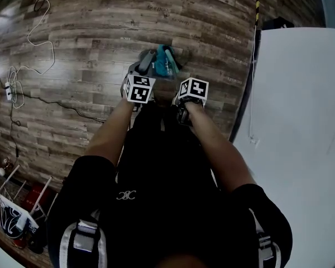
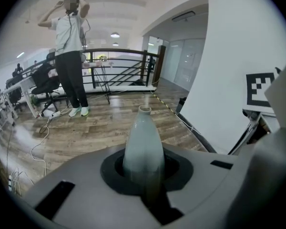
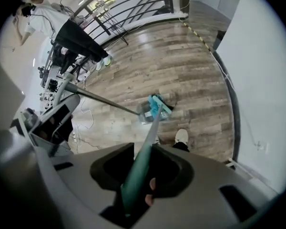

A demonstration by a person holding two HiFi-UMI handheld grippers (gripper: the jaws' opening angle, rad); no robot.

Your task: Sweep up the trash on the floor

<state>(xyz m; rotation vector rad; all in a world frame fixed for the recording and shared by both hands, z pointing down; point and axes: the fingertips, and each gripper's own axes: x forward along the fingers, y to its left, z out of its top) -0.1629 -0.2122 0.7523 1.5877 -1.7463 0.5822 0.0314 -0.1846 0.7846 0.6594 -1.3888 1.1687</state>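
Far to my left one white power strip (image 1: 8,91) lay on the wooden floor (image 1: 100,32), with thin cables (image 1: 40,38) looping away from it. I held two claws, one in each hand, and each carried one marker cube. My left claw (image 2: 144,180) was pressed tight on one pale grey dustpan handle (image 2: 143,142), which rose straight up out of the grip, its hollow end at the top. Past that handle one person (image 2: 71,56) stood on the floor with both hands raised to the head, in front of one dark railing (image 2: 119,66). Just ahead of my two claws, one grey dustpan (image 1: 146,60) sat on the floor, and one teal broom head (image 1: 166,60) rested right against its right side, the two touching. Whether any trash lay in the pan or under the bristles I could not tell. My right claw (image 3: 142,175) was clamped on one teal broom handle (image 3: 144,156), and the handle ran down from the grip to the broom head below. A fingertip (image 3: 152,185) showed beside the handle inside the grip. From that claw's camera I also saw the dustpan's long grey rod (image 3: 105,101) slanting down from the upper left to the pan. One white shoe (image 3: 182,136) stood on the boards just beside the broom head. One black and yellow striped line (image 1: 256,4) ran across the floor further right. One large white board (image 1: 301,121) filled the right side.
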